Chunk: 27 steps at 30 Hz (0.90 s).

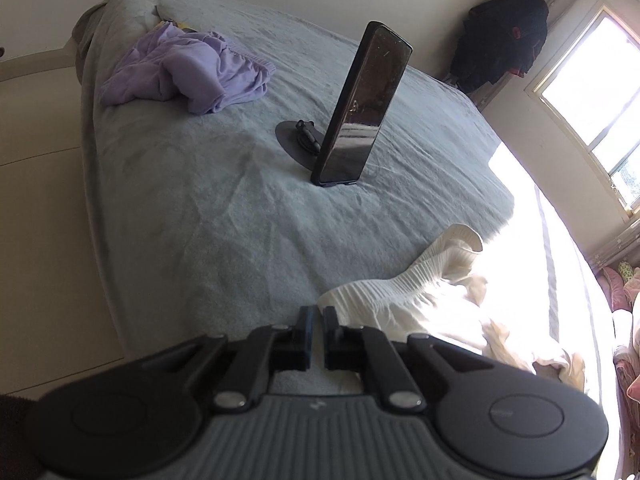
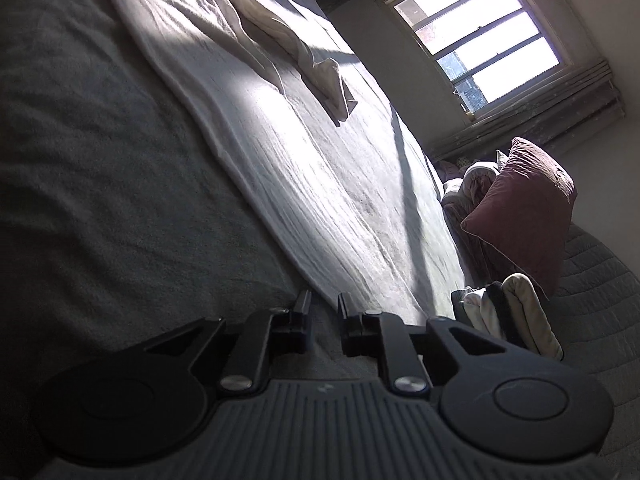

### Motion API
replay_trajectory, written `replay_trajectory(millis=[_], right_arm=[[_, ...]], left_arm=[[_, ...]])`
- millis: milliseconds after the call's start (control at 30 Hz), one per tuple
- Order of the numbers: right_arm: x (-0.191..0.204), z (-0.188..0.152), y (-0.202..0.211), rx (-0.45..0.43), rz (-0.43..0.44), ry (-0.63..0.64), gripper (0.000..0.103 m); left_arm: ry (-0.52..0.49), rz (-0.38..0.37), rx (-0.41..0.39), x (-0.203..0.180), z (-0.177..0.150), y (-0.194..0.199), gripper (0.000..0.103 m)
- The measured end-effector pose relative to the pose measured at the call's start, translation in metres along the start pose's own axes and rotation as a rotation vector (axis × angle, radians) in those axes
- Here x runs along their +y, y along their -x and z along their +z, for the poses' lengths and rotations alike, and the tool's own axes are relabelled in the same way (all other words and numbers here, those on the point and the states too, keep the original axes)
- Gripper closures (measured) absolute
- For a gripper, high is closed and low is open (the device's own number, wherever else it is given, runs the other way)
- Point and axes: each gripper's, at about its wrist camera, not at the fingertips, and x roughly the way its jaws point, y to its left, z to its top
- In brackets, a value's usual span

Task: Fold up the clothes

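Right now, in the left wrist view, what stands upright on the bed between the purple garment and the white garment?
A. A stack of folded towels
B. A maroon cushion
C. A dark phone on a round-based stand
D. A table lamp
C: a dark phone stands propped on a stand with a round base, on the grey bedspread between the purple garment and the white garment.

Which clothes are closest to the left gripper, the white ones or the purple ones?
The white garment, right beside the left gripper. The purple garment lies far up the bed.
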Motion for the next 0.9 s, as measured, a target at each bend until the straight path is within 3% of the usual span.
replay_trajectory(millis=[33, 67, 267, 433, 633, 700, 900], right_arm=[[-0.007, -0.001, 0.000, 0.007, 0.007, -0.041, 0.057], [-0.015, -0.002, 0.000, 0.019, 0.023, -0.087, 0.054], [-0.050, -0.011, -0.008, 0.112, 0.121, -0.346, 0.054], [-0.054, -0.005, -0.012, 0.116, 0.150, -0.372, 0.054], [-0.061, 0.027, -0.018, 0.078, 0.204, -0.359, 0.054], [-0.063, 0.044, -0.023, 0.060, 0.256, -0.385, 0.054], [-0.061, 0.107, -0.051, -0.007, 0.466, -0.502, 0.054]], left_arm=[[-0.020, -0.016, 0.006, -0.006, -0.003, 0.000, 0.094], [-0.041, -0.033, 0.012, -0.011, -0.005, 0.000, 0.093], [-0.189, -0.090, 0.039, -0.048, -0.016, -0.009, 0.093], [-0.248, -0.081, 0.040, -0.073, -0.017, -0.025, 0.088], [-0.280, -0.102, 0.064, -0.093, 0.009, -0.058, 0.081], [-0.278, -0.104, 0.067, -0.099, 0.022, -0.070, 0.075], [-0.238, -0.091, 0.046, -0.094, 0.056, -0.088, 0.079]])
